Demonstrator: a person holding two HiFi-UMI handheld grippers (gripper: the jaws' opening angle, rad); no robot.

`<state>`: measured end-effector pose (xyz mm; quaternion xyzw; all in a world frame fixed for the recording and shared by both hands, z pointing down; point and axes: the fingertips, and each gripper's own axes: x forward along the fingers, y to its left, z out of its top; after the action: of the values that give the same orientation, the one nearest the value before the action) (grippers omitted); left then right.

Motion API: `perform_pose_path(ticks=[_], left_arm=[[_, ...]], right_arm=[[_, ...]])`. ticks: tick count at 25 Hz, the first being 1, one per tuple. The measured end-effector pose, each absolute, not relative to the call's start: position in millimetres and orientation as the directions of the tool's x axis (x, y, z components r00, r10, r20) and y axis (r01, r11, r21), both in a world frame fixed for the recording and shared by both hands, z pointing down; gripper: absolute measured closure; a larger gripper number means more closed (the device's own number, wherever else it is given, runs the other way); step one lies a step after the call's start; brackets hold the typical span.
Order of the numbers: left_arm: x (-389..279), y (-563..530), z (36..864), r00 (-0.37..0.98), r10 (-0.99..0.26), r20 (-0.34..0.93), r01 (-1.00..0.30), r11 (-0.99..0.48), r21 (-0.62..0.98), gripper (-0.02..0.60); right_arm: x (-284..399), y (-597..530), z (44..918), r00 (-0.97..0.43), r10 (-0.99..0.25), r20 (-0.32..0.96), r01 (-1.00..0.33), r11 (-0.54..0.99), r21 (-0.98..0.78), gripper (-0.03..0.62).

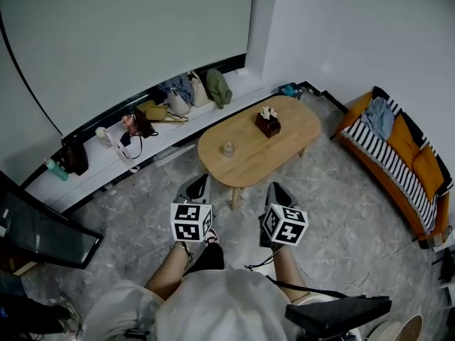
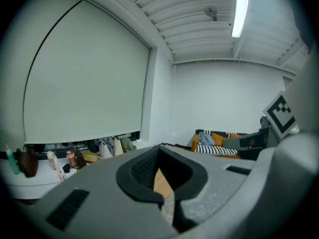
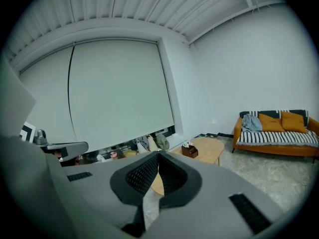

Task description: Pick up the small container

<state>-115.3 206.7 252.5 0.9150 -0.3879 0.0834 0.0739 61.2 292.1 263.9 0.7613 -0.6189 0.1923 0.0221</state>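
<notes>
A grey marbled floor (image 1: 142, 212) fills the room under white walls, with a pale blind (image 1: 128, 34) drawn across the far side. Nearest, above the person's knees, the left tongs (image 1: 201, 183) and the right tongs (image 1: 277, 189) are held side by side and apart, both aimed forward, each with its marker cube (image 1: 190, 222) behind it. In their own views both tongs are closed tip to tip with nothing gripped (only a sliver of wood and floor shows through the hollow between the pads).

Just ahead of the tongs stands an oval wooden worktop (image 1: 298, 130), its long axis running from ahead of the left tongs away to the right. The small container (image 1: 228, 149) sits on the near left part of that worktop, ahead of the gap between the two tongs and nearer the left tongs' line, well apart from both. It is pale and round. As far as the head view shows, it stands upright with its top facing up and its long axis vertical, so it points to neither side. It is too small for more detail. Farther along the worktop, toward the right tongs' side, is a brown tissue box (image 1: 268, 124), apart from the container.

Beyond the worktop, a low white ledge (image 1: 92, 165) below the blind carries a row of bags (image 1: 181, 94). Far to the right of the right tongs stands an orange sofa (image 1: 398, 155) with a striped throw.
</notes>
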Motion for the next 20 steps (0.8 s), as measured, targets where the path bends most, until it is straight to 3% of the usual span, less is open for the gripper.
perform_pose_path(ticks=[20], left_arm=[[-67, 3, 243, 0.684, -0.705, 0.189, -0.728, -0.676, 0.110, 0.574]], right_arm=[[114, 91, 245, 0.162, -0.932, 0.324, -0.960, -0.224, -0.166, 0.571]])
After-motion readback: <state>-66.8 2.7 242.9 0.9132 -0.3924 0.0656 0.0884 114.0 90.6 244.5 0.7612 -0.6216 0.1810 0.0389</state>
